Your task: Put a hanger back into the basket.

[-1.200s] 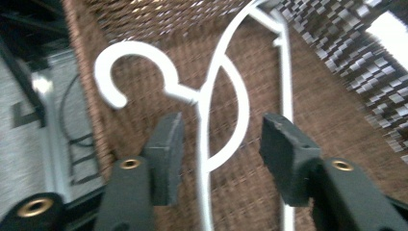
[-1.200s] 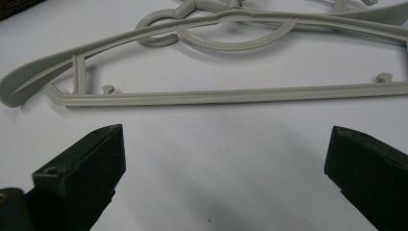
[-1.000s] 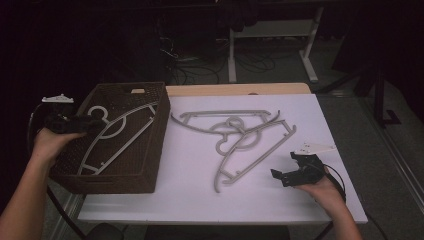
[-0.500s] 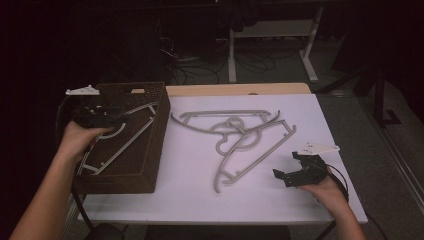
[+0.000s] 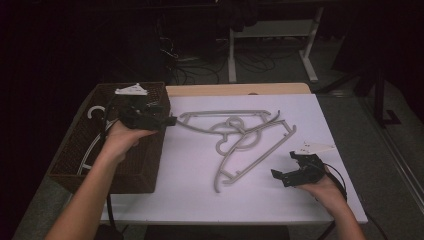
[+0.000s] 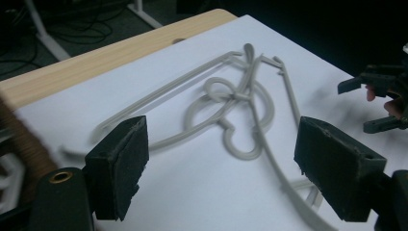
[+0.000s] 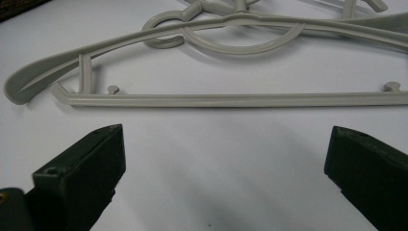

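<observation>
Both tongs stand wide apart at the jaws and grip nothing. The left tongs (image 5: pixel 167 121) hover at the inner rim of the brown wicker basket (image 5: pixel 145 165), held by the person's left hand (image 5: pixel 122 137), with their tips pointing out over the white table (image 5: pixel 260 200) toward the tangle of grey plastic hangers (image 5: pixel 235 137). In the left gripper view the left tongs (image 6: pixel 221 163) frame that tangle between their two black pads, and the interlocked hooks lie just beyond them on the white surface. The hangers rest just beside the basket on its right, near the middle of the table, their hooks looped through one another. Inside the basket lie more pale hangers (image 5: pixel 92 142), partly hidden by the forearm. Well apart from the basket, at the far right of the table beyond the tangle, the right tongs (image 5: pixel 287 167) sit low in the right hand (image 5: pixel 325 190). In the right gripper view the right tongs (image 7: pixel 223 163) point at the nearest hanger's straight bar, which lies flat on the table just ahead of them, untouched.
</observation>
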`<state>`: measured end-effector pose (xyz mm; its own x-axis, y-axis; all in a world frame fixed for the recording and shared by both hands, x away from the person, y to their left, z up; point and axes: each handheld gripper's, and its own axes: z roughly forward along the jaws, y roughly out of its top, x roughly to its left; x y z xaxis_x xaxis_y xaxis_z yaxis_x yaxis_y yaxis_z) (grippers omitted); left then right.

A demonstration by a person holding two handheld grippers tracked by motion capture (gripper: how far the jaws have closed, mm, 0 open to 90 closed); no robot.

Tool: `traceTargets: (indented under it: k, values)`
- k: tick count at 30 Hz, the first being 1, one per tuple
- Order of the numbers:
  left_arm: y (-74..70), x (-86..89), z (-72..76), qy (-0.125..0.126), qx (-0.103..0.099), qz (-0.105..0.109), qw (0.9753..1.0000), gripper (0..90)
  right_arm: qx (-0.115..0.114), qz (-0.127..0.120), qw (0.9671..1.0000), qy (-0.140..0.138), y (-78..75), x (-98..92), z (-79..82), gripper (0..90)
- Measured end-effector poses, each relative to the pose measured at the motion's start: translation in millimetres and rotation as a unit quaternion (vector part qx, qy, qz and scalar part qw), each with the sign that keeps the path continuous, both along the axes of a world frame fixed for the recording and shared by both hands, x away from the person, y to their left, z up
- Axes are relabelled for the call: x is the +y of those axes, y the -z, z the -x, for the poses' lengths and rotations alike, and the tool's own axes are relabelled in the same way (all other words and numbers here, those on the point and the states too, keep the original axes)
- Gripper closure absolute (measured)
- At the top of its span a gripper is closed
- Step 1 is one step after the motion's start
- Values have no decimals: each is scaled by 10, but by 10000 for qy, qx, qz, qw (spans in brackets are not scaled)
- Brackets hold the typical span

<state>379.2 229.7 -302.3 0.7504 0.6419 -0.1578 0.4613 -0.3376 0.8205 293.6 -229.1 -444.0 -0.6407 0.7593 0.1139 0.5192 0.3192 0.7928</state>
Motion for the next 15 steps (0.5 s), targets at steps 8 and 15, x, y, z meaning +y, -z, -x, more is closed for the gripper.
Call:
traceTargets:
  k: [8, 15]
  values:
    - [194, -535, -25, 308, 38, 20, 9995, 196, 17, 16, 10000, 4, 9, -1, 4, 7]
    - [483, -927, -122, 535, 125, -130, 9984, 209, 44, 45, 10000, -9, 25, 0, 7, 7]
